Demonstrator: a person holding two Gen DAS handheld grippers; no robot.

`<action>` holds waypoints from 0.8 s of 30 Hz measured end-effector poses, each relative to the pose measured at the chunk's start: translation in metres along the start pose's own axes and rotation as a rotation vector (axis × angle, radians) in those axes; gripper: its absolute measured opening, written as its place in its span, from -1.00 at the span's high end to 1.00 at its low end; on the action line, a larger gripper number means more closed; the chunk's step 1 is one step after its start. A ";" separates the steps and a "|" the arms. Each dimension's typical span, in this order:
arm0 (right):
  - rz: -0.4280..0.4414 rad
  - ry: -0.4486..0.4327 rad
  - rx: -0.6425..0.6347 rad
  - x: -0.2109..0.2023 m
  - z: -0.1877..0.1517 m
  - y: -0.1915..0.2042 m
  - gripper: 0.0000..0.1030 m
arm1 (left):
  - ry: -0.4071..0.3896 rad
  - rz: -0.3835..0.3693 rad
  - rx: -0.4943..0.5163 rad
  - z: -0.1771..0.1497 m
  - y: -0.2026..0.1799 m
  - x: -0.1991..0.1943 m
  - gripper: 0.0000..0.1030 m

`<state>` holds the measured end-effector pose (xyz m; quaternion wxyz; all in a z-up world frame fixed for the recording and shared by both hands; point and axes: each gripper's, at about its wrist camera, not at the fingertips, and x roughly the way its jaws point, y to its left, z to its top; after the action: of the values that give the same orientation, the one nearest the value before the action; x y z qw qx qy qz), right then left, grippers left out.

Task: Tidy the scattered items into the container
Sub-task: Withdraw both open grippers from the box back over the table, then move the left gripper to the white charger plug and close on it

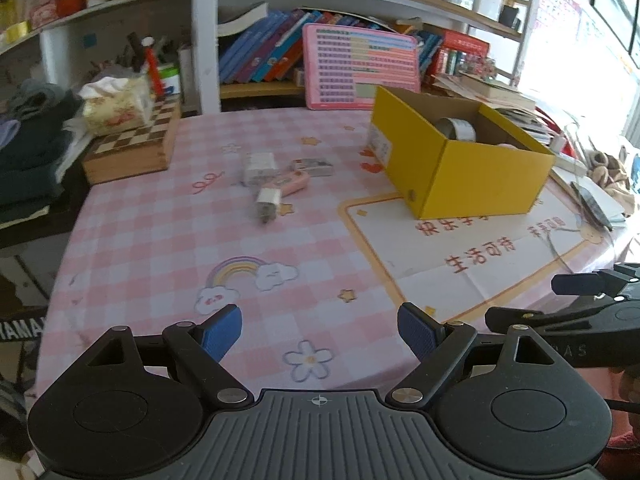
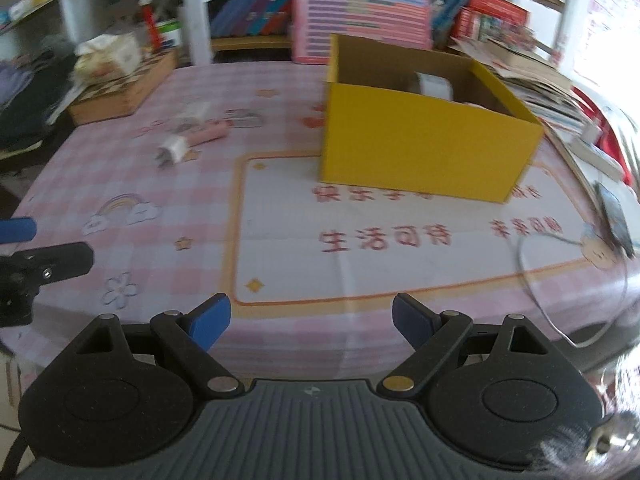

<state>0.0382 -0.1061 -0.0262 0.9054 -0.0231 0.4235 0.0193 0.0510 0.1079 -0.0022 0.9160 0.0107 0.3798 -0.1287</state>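
Bare tablecloth [image 1: 160, 248] fronts the yellow box [image 1: 472, 176].

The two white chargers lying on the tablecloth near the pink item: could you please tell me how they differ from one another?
The farther white charger looks larger and squarer; the nearer white charger looks smaller and narrower. The nearer one points a grey end toward the camera, probably its prongs, while no such end shows on the farther one. The farther one lies behind the pink item; the nearer one lies at the pink item's near end. Both are white, lie on the tablecloth and are outside the yellow box.
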 end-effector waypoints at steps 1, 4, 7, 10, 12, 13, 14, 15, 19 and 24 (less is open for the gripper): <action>0.010 -0.002 -0.012 0.001 0.001 0.004 -0.71 | -0.002 0.011 -0.007 -0.001 0.003 -0.001 -0.70; 0.039 -0.004 -0.038 0.003 0.004 0.015 -0.71 | -0.007 0.036 -0.022 -0.002 0.012 -0.005 -0.70; 0.061 -0.007 -0.059 0.005 0.009 0.025 -0.71 | -0.004 0.058 -0.033 -0.004 0.019 -0.009 -0.70; 0.081 -0.017 -0.083 0.006 0.013 0.033 -0.72 | -0.004 0.071 -0.043 -0.006 0.023 -0.011 -0.70; 0.093 -0.027 -0.098 0.005 0.015 0.038 -0.71 | -0.003 0.076 -0.051 -0.006 0.025 -0.012 -0.70; 0.096 -0.035 -0.104 0.004 0.016 0.039 -0.69 | -0.004 0.077 -0.054 -0.007 0.027 -0.013 -0.69; 0.097 -0.041 -0.109 0.004 0.017 0.040 -0.66 | -0.008 0.077 -0.055 -0.007 0.027 -0.014 -0.69; 0.097 -0.046 -0.111 0.004 0.018 0.041 -0.66 | -0.012 0.076 -0.055 -0.008 0.028 -0.015 -0.70; 0.087 -0.040 -0.105 0.009 0.022 0.042 -0.64 | -0.019 0.068 -0.041 -0.006 0.026 -0.014 -0.70; 0.083 -0.040 -0.105 0.016 0.029 0.043 -0.64 | -0.026 0.059 -0.029 -0.003 0.027 -0.010 -0.69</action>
<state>0.0686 -0.0612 -0.0210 0.9096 -0.0528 0.4043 0.0794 0.0484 0.1366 0.0003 0.9244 0.0068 0.3690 -0.0962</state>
